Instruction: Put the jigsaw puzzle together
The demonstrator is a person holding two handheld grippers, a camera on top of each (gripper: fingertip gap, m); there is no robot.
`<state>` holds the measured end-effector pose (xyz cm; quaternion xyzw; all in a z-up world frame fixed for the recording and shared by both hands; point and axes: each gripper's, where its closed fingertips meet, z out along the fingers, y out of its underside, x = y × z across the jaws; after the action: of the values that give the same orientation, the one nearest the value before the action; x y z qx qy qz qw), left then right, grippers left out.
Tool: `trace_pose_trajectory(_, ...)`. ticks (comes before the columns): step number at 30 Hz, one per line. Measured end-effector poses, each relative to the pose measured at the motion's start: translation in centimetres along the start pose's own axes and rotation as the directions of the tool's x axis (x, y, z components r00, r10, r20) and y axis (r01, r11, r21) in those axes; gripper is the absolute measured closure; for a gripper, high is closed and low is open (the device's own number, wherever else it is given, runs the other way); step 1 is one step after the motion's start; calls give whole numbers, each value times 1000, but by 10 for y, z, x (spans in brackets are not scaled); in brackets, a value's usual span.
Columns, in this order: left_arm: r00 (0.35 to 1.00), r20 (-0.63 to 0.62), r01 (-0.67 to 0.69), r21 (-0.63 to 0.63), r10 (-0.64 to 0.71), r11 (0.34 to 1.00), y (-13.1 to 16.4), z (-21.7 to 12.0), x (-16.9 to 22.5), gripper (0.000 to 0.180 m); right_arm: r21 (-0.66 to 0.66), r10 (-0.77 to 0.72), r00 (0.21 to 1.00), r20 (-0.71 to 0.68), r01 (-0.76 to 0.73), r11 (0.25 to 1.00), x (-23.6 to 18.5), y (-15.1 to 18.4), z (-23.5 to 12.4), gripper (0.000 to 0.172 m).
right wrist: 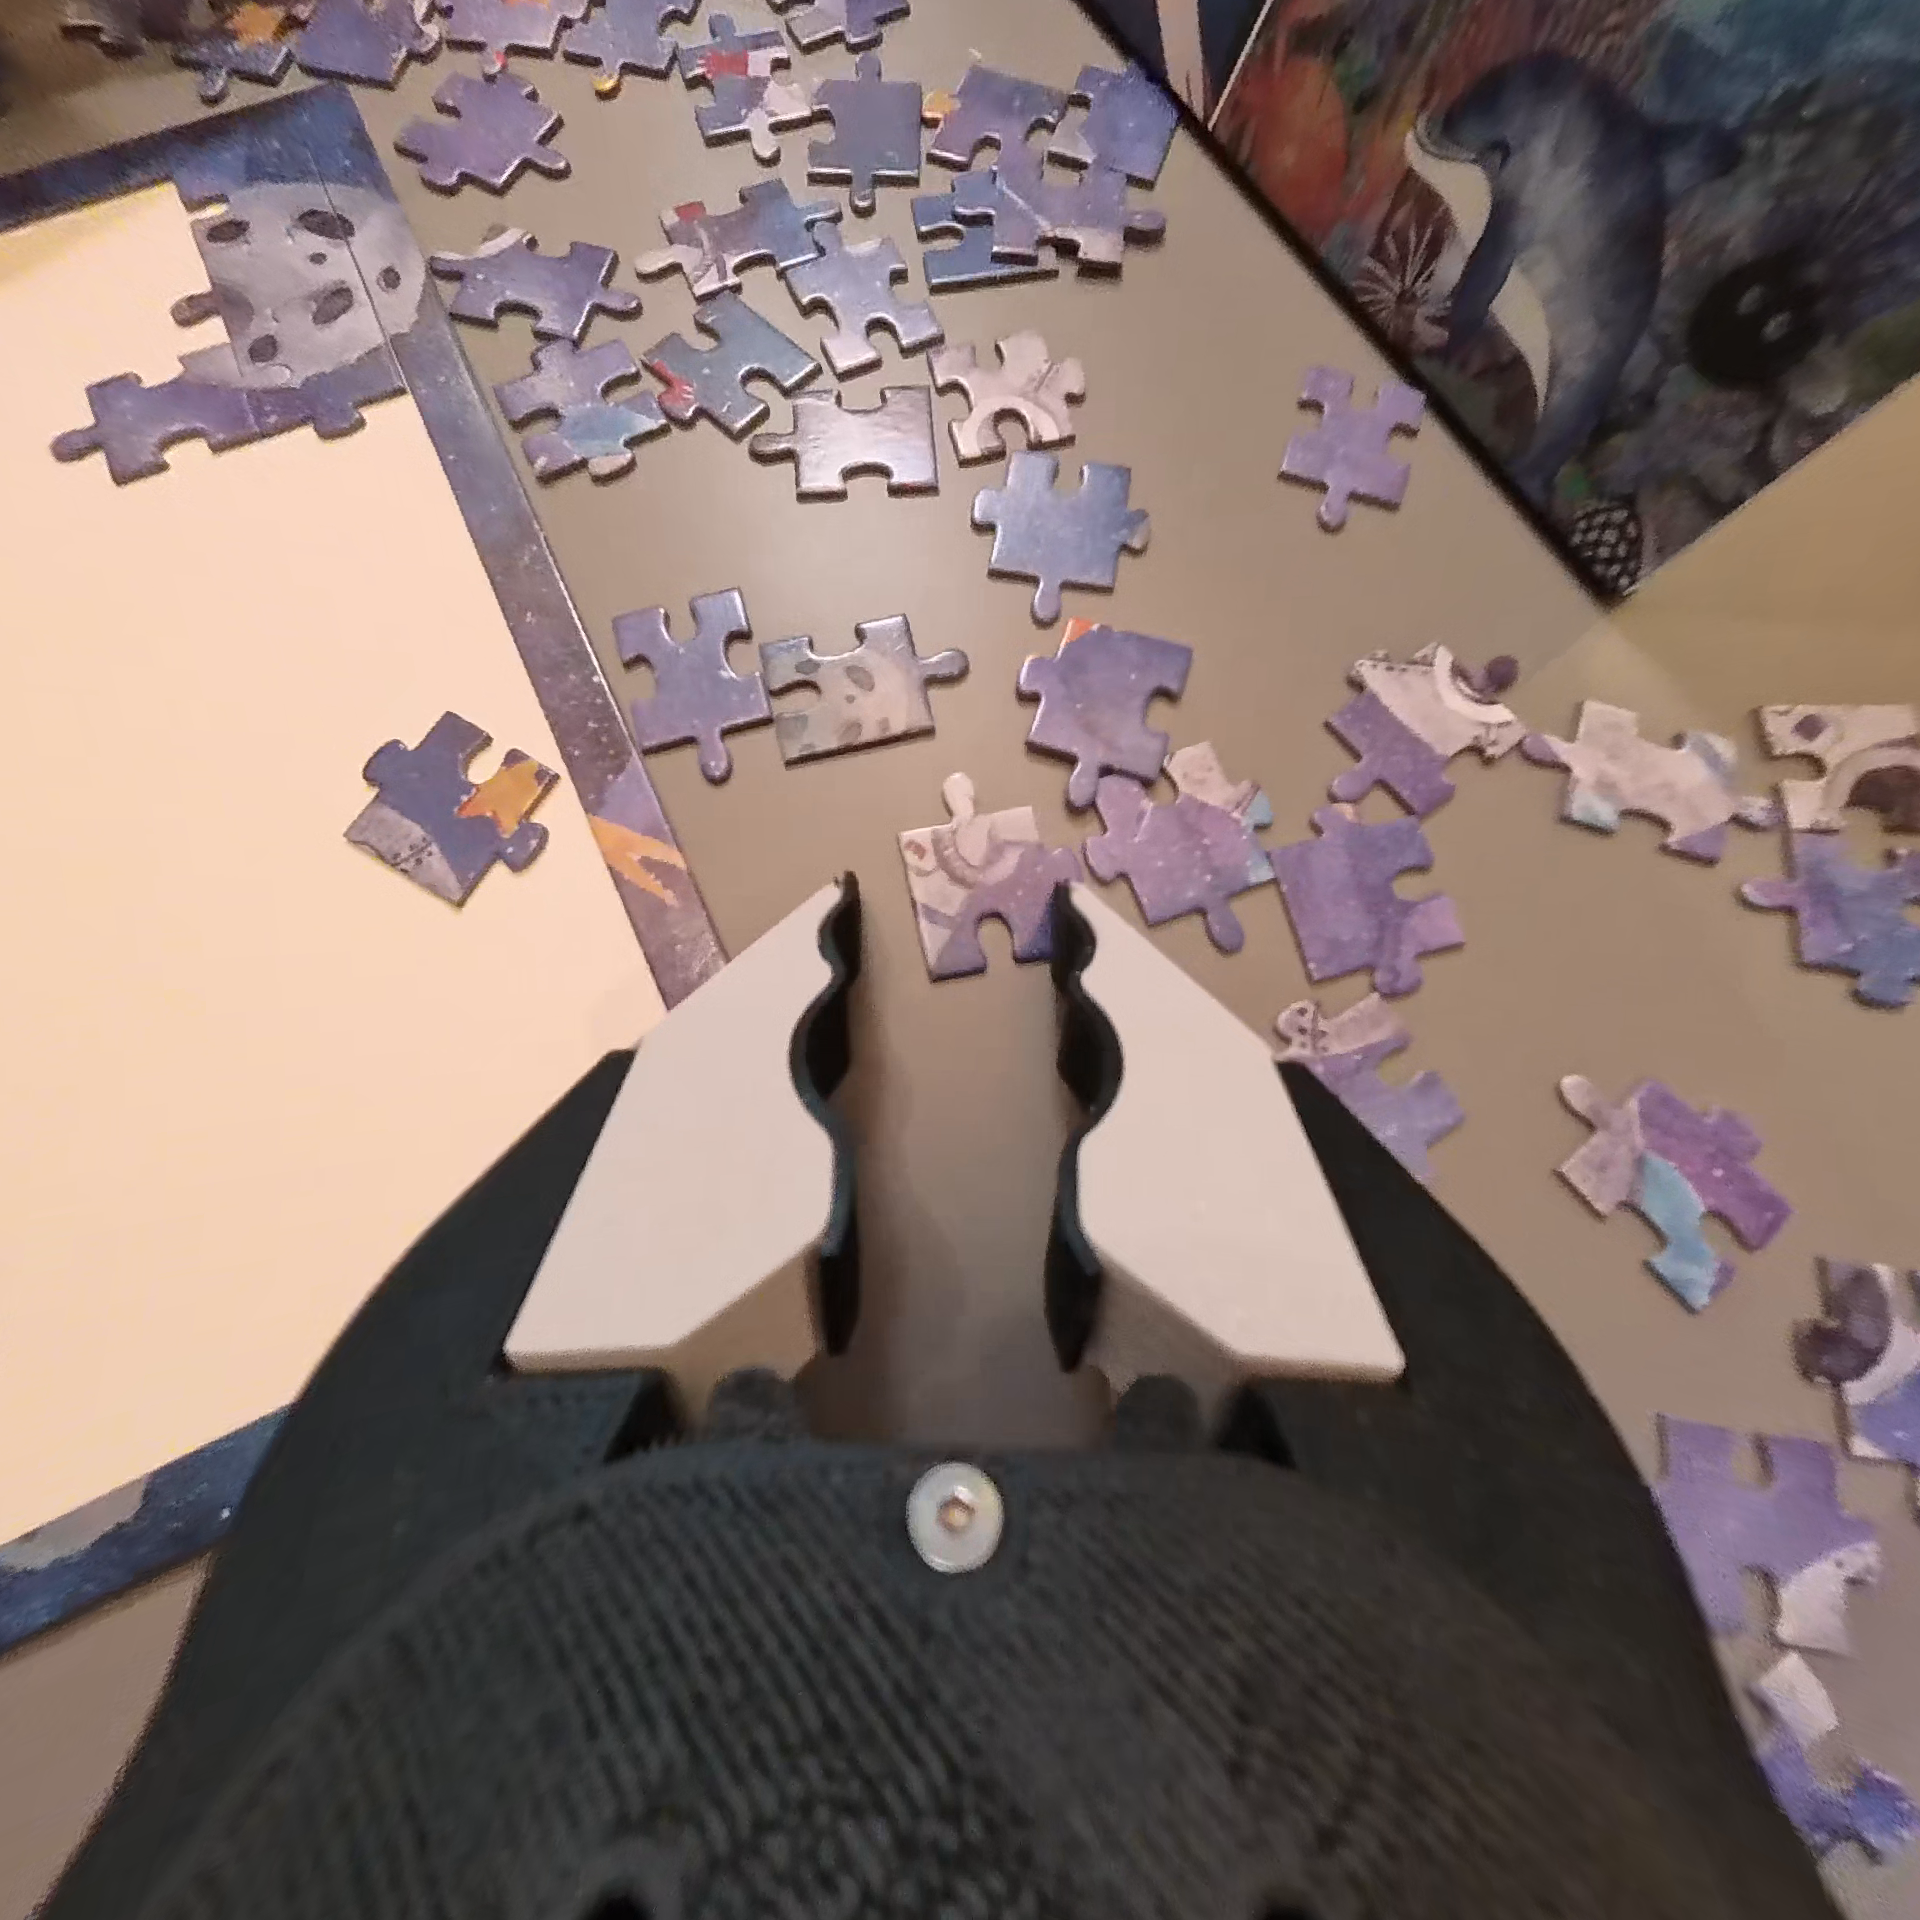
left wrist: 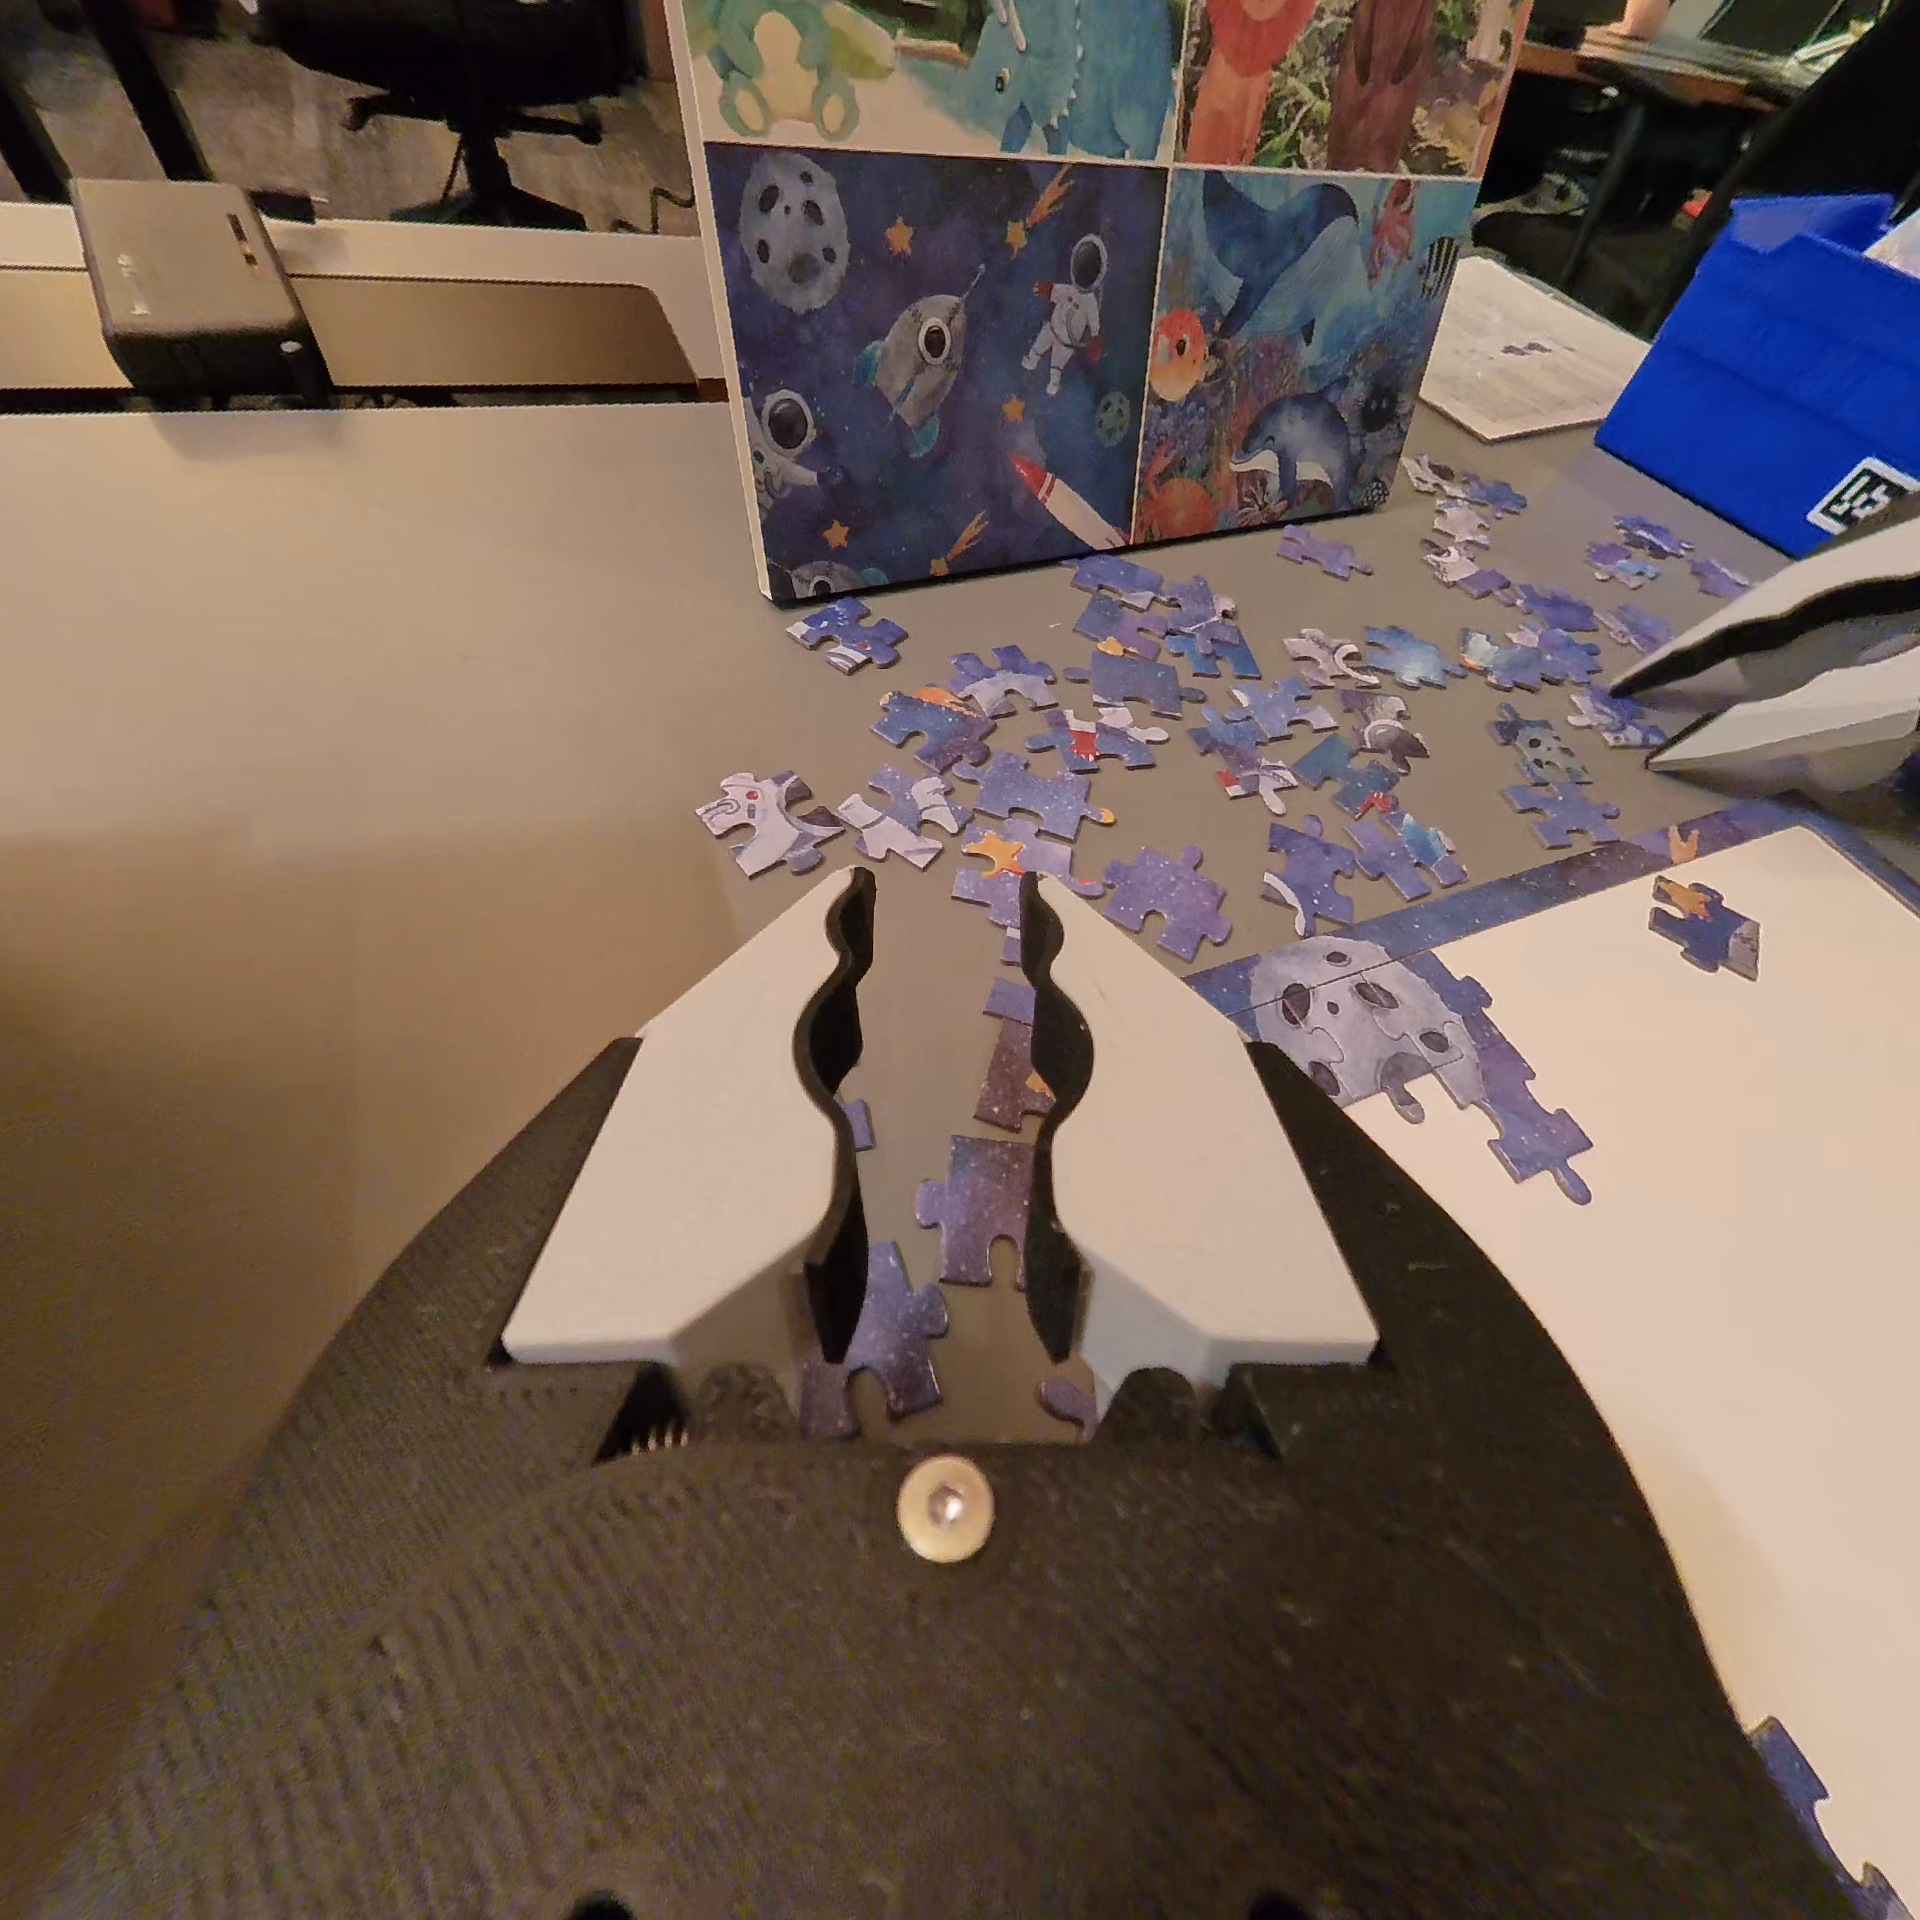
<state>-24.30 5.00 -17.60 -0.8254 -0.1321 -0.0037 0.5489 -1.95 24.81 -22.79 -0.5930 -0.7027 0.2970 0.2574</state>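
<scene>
Blue bin point(left wrist: 1766, 343) bears a black-and-white square code label point(left wrist: 1860, 499).

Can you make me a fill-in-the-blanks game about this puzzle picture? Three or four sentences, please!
1. The loose puzzle pieces lie scattered on the grey ____.
2. The finished corner of the puzzle on the puzzle board shows a grey, cratered ____.
3. The jaws of the left gripper stand ____, with nothing held between them.
4. One lone piece on the cream board has an ____ patch.

Missing words: table; moon; open; orange
</scene>
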Motion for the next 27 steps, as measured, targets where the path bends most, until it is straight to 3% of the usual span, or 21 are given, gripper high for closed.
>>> trace_pose_trajectory(2,1000,-1,1,0,-1,1000,0,0,0,154,-5,-8,1000,-1,8,1000,-1,1,-1,147)
trace_pose_trajectory(10,1000,-1,-1,3,1,1000,0,0,0,154,-1,-21,1000,2,21,1000,-6,2,-6,148)
trace_pose_trajectory(12,1000,-3,0,2,0,1000,0,0,0,154,30,-17,1000,10,17,999,-8,-1,-11,167)
trace_pose_trajectory(17,1000,-4,2,2,-2,1000,0,0,0,154,63,-10,997,-80,15,998,7,-5,-31,151)
trace_pose_trajectory(21,1000,-4,4,2,-4,1000,0,0,0,154,214,62,983,-175,-23,977,30,-20,-70,152)
trace_pose_trajectory(27,1000,-1,3,-1,-3,1000,0,0,0,154,468,162,944,-287,-10,884,50,-42,-142,153)
